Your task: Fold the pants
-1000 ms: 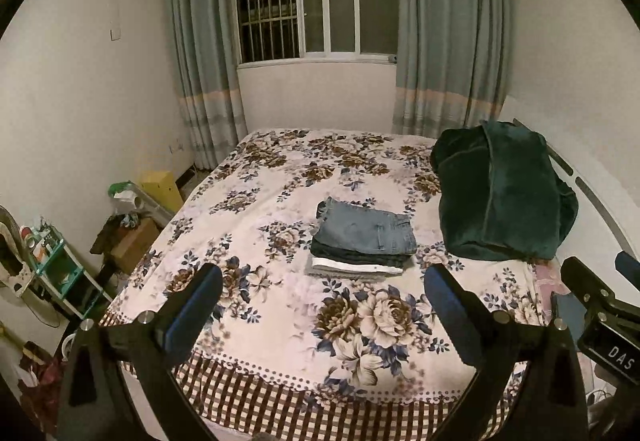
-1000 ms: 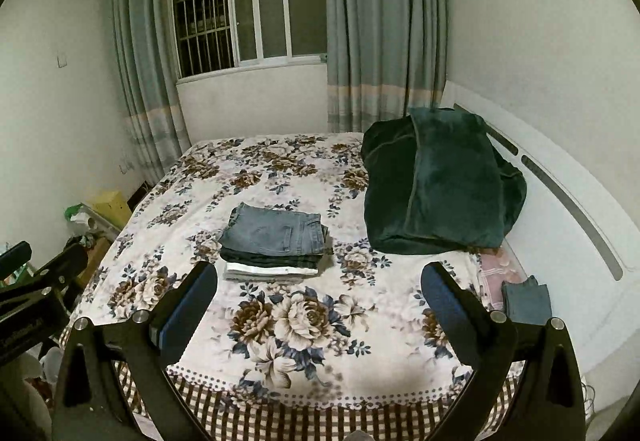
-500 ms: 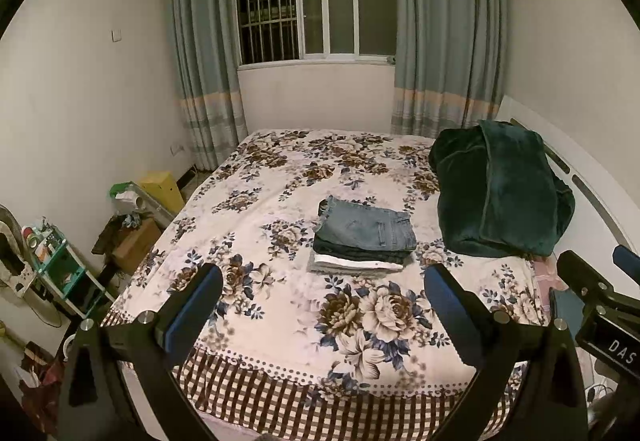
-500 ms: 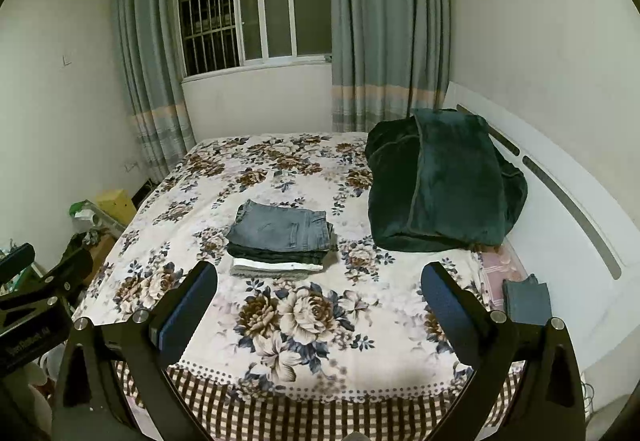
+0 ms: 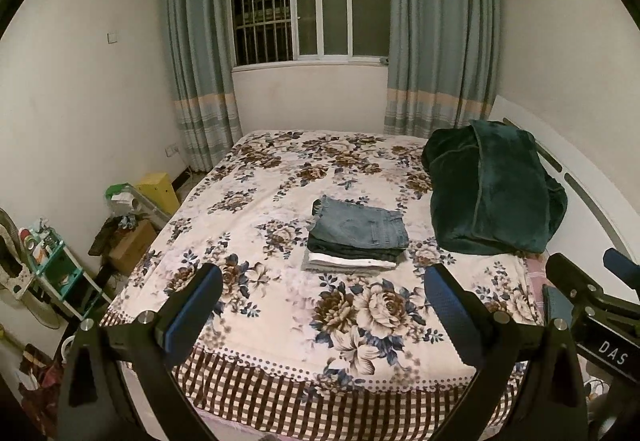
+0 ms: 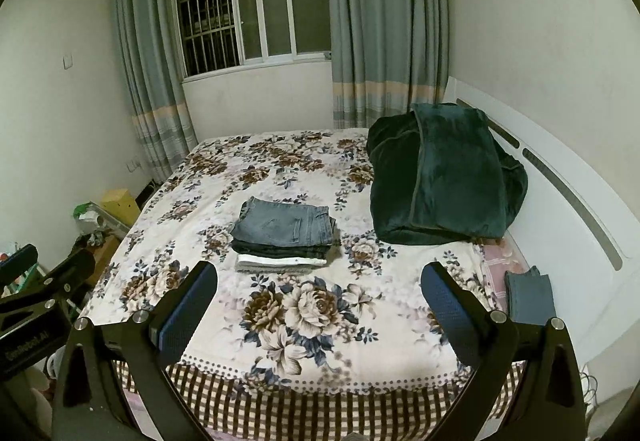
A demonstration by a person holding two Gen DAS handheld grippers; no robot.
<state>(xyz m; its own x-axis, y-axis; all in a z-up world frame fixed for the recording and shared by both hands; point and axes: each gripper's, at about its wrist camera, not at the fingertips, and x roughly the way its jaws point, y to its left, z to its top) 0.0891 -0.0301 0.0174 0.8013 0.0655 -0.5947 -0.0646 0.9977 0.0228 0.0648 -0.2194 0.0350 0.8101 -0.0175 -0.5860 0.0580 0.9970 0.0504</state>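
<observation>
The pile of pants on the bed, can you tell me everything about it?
The pile of pants is a neat stack lying flat in the middle of the floral bedspread. Faded blue jeans sit on top, showing a back pocket; darker pants lie under them, and white and grey folded cloth at the bottom. Nothing else touches it; both grippers are held away from it.

We see the pants [image 5: 358, 237] folded into a neat stack near the middle of the bed [image 5: 280, 321]: faded blue jeans [image 6: 284, 223] on top with a back pocket showing, a darker pair beneath, and a white layer at the bottom. The stack lies flat, edges roughly aligned.
</observation>
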